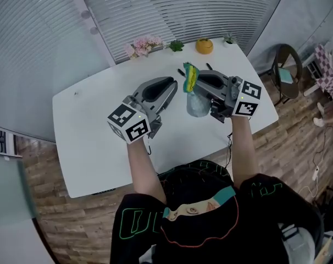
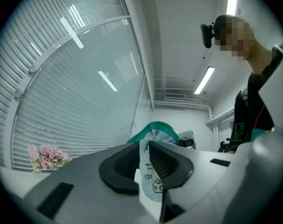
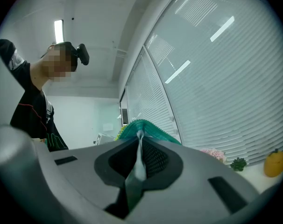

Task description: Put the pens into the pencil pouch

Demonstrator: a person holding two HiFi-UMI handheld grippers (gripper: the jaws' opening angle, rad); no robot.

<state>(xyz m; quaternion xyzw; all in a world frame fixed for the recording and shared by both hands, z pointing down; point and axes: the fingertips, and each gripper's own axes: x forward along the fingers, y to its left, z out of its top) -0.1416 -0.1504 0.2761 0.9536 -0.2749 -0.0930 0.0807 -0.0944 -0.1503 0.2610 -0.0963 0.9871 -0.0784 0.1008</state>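
Risk: left tongs point(image 2: 143, 149) sit part-open, pencil pouch point(image 1: 197, 104) edge loose between them, so with only the right tongs point(image 3: 139, 146) pinching it, the mouth sags shut.

On my feed, the white table point(image 1: 89, 125) carries a row along its far edge: pink flowers point(image 1: 144, 44) at eleven o'clock, a small green plant point(image 1: 176, 45) at twelve, a yellow-orange ornament point(image 1: 204, 46) at one and another little plant point(image 1: 228, 38) beyond it. Just nearer me lie a dark pen point(image 1: 181, 70) and a second pen point(image 1: 209, 66).
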